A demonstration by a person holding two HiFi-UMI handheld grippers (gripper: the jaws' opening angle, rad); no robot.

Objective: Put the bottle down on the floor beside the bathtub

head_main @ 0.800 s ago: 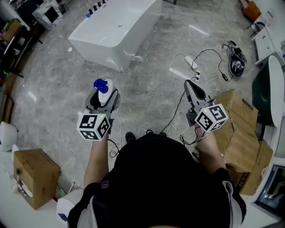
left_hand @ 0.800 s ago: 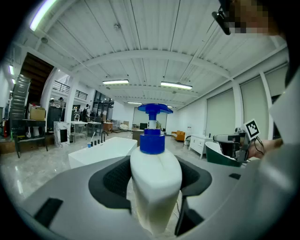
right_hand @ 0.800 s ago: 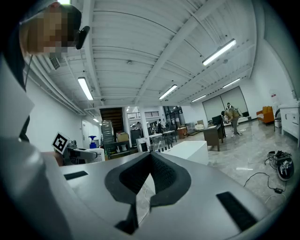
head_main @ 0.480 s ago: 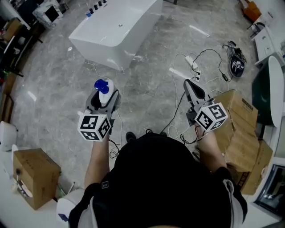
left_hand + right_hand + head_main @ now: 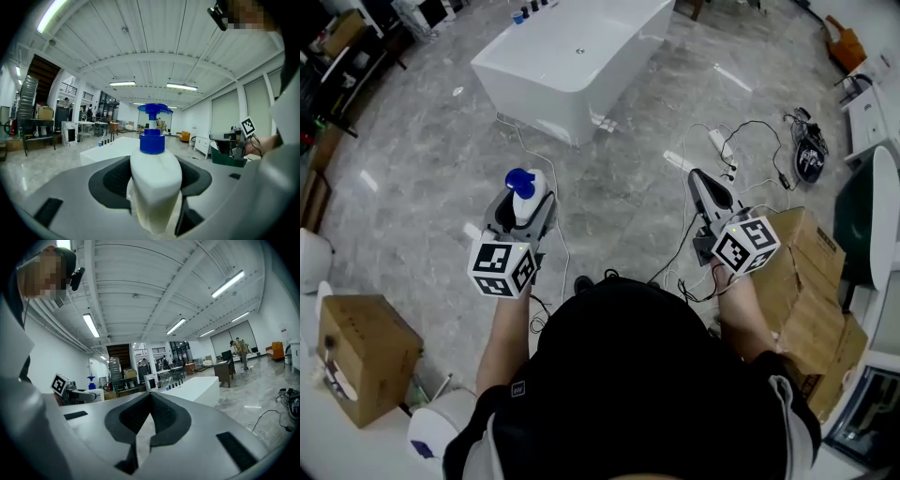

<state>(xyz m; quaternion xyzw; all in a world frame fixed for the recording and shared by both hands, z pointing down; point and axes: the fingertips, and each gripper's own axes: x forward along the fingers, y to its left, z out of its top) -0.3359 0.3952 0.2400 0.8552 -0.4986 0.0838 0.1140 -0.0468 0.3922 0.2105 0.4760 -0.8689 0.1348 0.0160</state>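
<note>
A white pump bottle (image 5: pixel 526 196) with a blue pump head (image 5: pixel 154 110) is held upright in my left gripper (image 5: pixel 523 208), whose jaws press on both sides of its body (image 5: pixel 155 187). The white bathtub (image 5: pixel 574 58) stands on the grey marble floor ahead, some way beyond the bottle; in the left gripper view the bathtub (image 5: pixel 108 149) shows behind the bottle to the left. My right gripper (image 5: pixel 701 190) is held level at the right, jaws shut with nothing between them (image 5: pixel 151 420). The bathtub (image 5: pixel 197 388) lies ahead of it too.
White cables and a power strip (image 5: pixel 718 142) trail over the floor between the tub and the right gripper. Cardboard boxes (image 5: pixel 802 272) stand at the right and a cardboard box (image 5: pixel 356 342) at the lower left. A dark bag (image 5: pixel 813 155) lies far right. Small bottles (image 5: pixel 525 11) line the tub's far rim.
The view has shifted: the bathtub and floor clutter now sit further right and lower in the head view. Both grippers keep their pose, the bottle still in the left one.
</note>
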